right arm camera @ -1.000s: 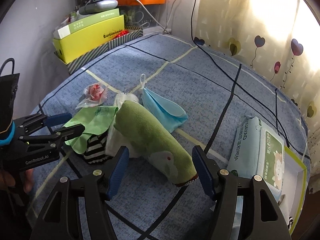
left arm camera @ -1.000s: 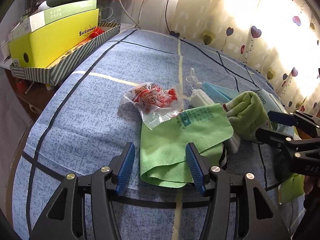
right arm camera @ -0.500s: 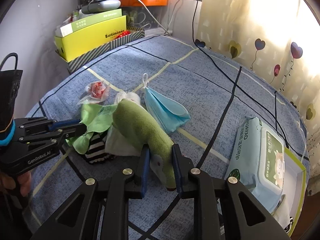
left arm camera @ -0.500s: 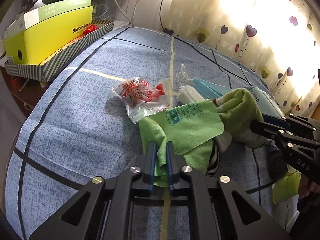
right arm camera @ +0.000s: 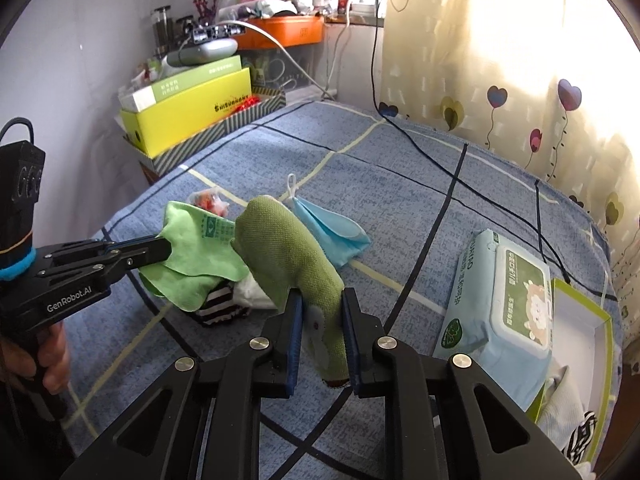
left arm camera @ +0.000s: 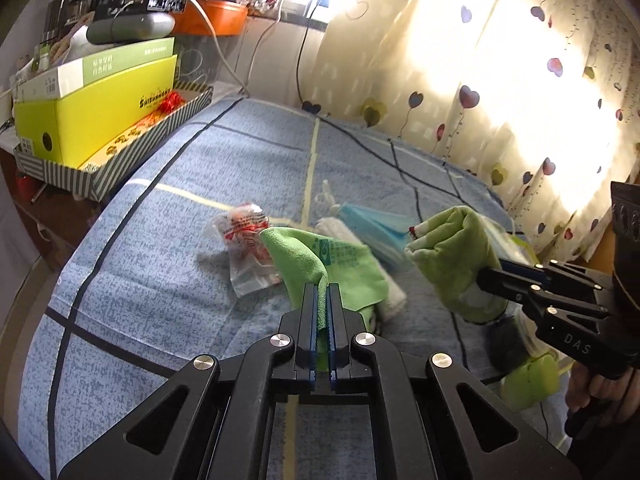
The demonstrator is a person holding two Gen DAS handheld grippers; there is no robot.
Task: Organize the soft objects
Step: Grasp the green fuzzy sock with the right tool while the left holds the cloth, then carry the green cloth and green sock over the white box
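Surface: bed (right arm camera: pixel 400 184) under a blue blanket with dark and pale grid lines; curtain with heart balloons along its far and right sides.
Left gripper (left arm camera: pixel 320 296): jaws closed tight on a fold of the light green cloth (left arm camera: pixel 344 264); one corner stands up off the blanket, the rest drapes down over the pile beneath.
Right gripper (right arm camera: pixel 320 320): jaws drawn in on the olive green sock (right arm camera: pixel 288 248), pads pressing both sides near its lower end; the sock slopes up and away from the fingers, clear of the blanket at its far end.
Pile under the cloths: a black-and-white striped item (right arm camera: pixel 218 308) and a white cloth (right arm camera: pixel 252 294), touching each other, near the middle of the bed toward its left edge.
Blue face mask (right arm camera: pixel 332 232): flat on the blanket just beyond the sock, ear loop toward the far side.
Clear packet with red print (left arm camera: pixel 244 240): just beside the light green cloth, on the left.
Wipes pack (right arm camera: pixel 500 312): near the right edge, lying against an open green-rimmed box (right arm camera: pixel 580 320).
Left edge, off the bed: yellow box (right arm camera: pixel 192 120) in a striped tray.
Hands: one visible on each gripper's handle.
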